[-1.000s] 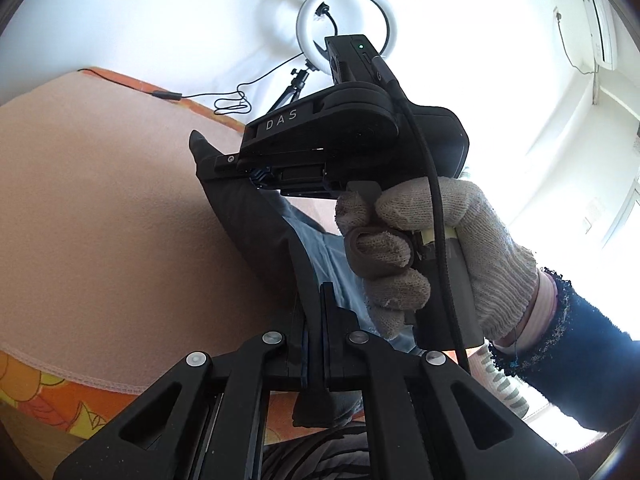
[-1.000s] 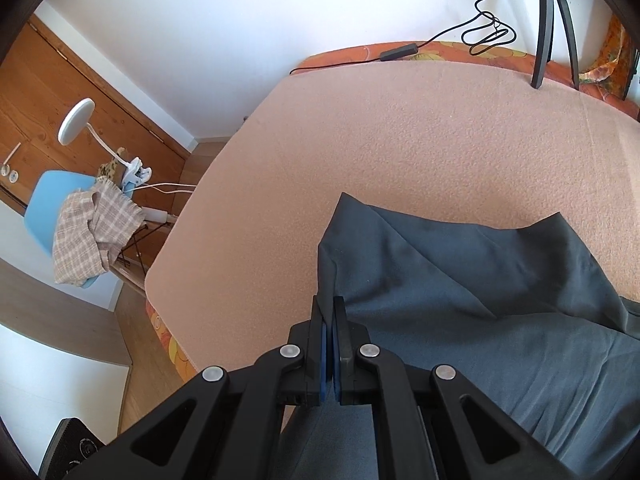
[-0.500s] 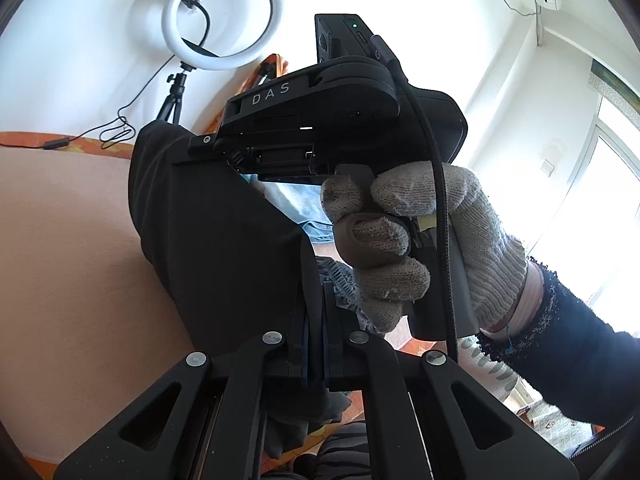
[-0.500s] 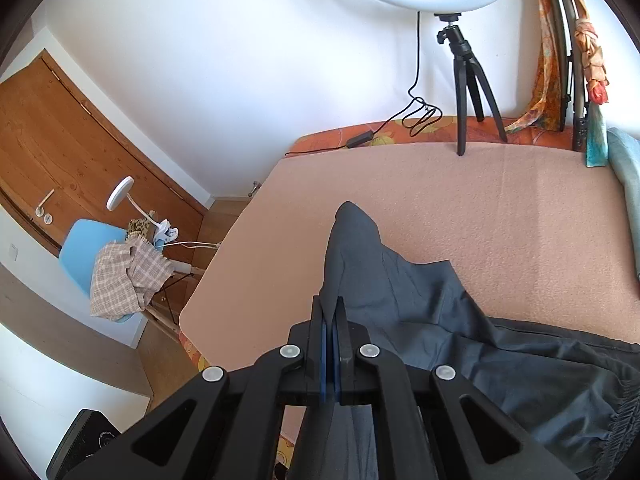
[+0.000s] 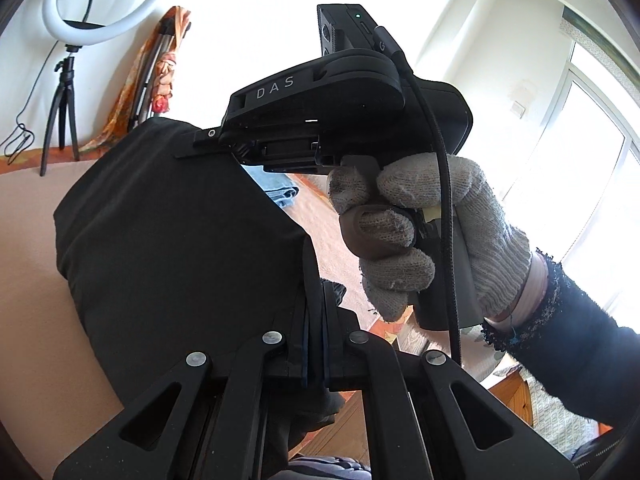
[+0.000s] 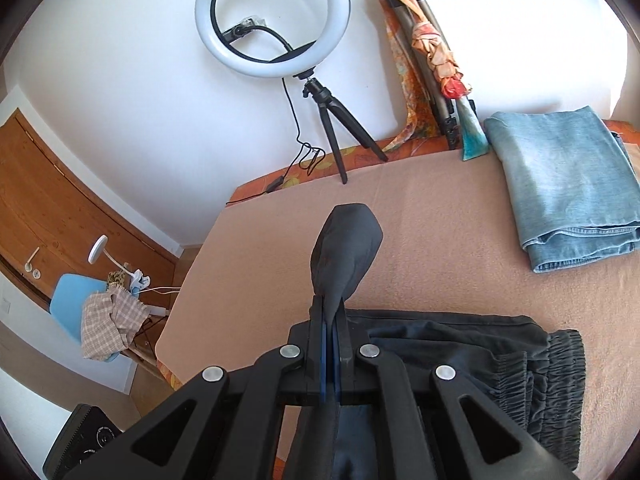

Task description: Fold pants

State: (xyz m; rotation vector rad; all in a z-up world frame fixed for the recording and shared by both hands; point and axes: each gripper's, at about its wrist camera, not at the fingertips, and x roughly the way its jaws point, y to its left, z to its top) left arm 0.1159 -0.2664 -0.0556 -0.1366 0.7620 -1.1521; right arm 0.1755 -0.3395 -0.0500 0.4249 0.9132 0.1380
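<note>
Left wrist view: the left tongs [image 5: 314, 344] reach forward, clenched on a fold of the dark pants [image 5: 172, 248].
Right hand pose: a hand in a knitted grey glove [image 5: 420, 236] grips the handle of the right tongs' black housing, raised in front of the left camera; a dark fuzzy sleeve [image 5: 568, 340] covers the wrist.
Right wrist view: the right tongs [image 6: 330, 344] point down toward the bed [image 6: 440, 248], pads pressed together on a pinch of the pants [image 6: 346, 248].
Pants, shape: smooth matte charcoal cloth; a rounded flap stands up past the right tongs' tips, and the rest lies on the bed below and to the right, with a gathered elastic waistband [image 6: 556, 384] at the right.
Pants, place: held up off the bed between the two tongs, draped broadly to the left of the left tongs.
Bed surface: a peach, slightly fuzzy cover.
Nearby: folded light-blue jeans [image 6: 568, 184] lie well apart at the far right; a ring light on a tripod [image 6: 276, 20] stands at the far edge.
</note>
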